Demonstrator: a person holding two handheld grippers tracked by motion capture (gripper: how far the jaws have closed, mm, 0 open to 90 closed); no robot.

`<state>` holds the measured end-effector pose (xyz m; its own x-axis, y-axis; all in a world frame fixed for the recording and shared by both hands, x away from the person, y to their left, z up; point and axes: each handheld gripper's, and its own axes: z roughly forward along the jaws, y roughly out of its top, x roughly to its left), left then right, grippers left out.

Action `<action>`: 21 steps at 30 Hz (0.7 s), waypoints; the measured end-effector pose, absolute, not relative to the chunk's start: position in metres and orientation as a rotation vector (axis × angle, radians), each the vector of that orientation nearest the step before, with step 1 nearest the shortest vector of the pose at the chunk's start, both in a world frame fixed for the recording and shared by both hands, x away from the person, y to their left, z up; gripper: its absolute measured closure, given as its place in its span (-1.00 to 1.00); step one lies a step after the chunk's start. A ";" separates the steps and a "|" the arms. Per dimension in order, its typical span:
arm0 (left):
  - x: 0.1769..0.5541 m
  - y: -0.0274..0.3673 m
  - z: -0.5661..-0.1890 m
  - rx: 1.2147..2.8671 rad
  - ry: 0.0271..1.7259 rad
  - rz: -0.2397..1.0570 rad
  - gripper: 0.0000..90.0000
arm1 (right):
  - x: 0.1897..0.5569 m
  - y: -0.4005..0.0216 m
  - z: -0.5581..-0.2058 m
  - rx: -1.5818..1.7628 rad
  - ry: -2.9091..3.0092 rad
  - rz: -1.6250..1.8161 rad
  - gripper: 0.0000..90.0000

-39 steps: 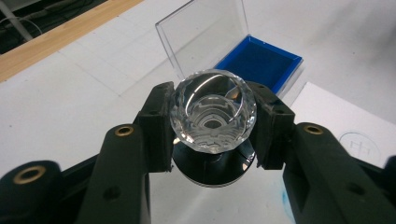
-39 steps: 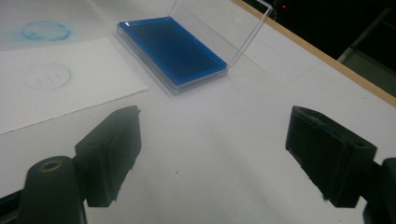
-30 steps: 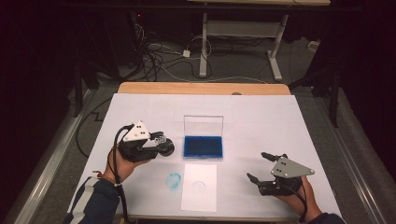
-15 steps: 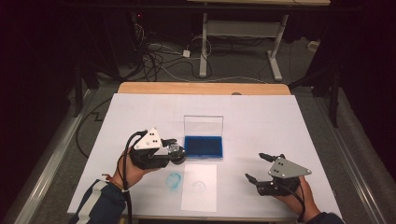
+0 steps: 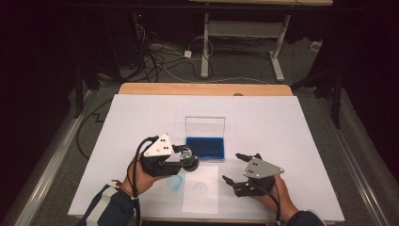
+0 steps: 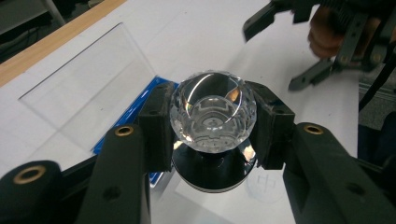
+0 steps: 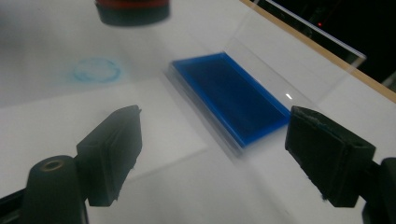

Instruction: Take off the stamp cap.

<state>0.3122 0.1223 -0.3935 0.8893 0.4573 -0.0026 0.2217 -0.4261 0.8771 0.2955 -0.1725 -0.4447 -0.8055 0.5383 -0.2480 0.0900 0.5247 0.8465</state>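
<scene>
The stamp's knob (image 6: pixel 212 112) looks to me like clear faceted crystal or glass, glossy, above a polished black base (image 6: pixel 214 170). The ink pad (image 7: pixel 231 95) is a matt blue felt-like surface in a clear plastic case, its lid (image 5: pixel 205 126) smooth and transparent. I see a matt white paper sheet (image 5: pixel 201 200), matt white table covering (image 5: pixel 291 122), and a wood table edge (image 5: pixel 202 89).
</scene>
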 end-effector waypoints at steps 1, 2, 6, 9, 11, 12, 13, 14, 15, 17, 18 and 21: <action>0.315 0.125 -0.391 2.106 0.430 0.313 0.21 | 0.296 -0.160 -0.446 0.494 2.289 1.263 -0.58; 0.314 0.122 -0.391 2.106 0.424 0.308 0.21 | 0.296 -0.154 -0.446 0.489 2.290 1.278 -0.57; 0.313 0.113 -0.393 2.113 0.414 0.292 0.21 | 0.298 -0.140 -0.448 0.474 2.325 1.296 -0.58; 0.312 0.109 -0.394 2.108 0.409 0.278 0.21 | 0.298 -0.128 -0.449 0.440 2.347 1.299 -0.59; 0.312 0.105 -0.394 2.107 0.405 0.274 0.21 | 0.297 -0.124 -0.450 0.422 2.354 1.309 -0.59; 0.311 0.103 -0.395 2.104 0.404 0.277 0.21 | 0.297 -0.122 -0.450 0.420 2.354 1.308 -0.60; 0.311 0.103 -0.395 2.104 0.404 0.277 0.20 | 0.297 -0.121 -0.451 0.410 2.373 1.314 -0.61; 0.311 0.101 -0.395 2.108 0.398 0.270 0.20 | 0.297 -0.121 -0.451 0.410 2.373 1.314 -0.61; 0.311 0.100 -0.395 2.106 0.396 0.265 0.21 | 0.296 -0.119 -0.451 0.397 2.380 1.307 -0.61; 0.311 0.099 -0.396 2.106 0.394 0.268 0.20 | 0.294 -0.114 -0.452 0.390 2.385 1.294 -0.60; 0.311 0.098 -0.396 2.110 0.388 0.267 0.21 | 0.295 -0.114 -0.453 0.401 2.383 1.293 -0.59; 0.310 0.097 -0.395 2.107 0.388 0.271 0.20 | 0.297 -0.111 -0.455 0.407 2.392 1.285 -0.59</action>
<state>0.3096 0.0972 -0.3952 0.9254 0.3767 0.0408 0.1684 -0.5054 0.8463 0.2966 -0.1114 -0.4552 -0.8802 0.4291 -0.2027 0.0678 0.5365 0.8412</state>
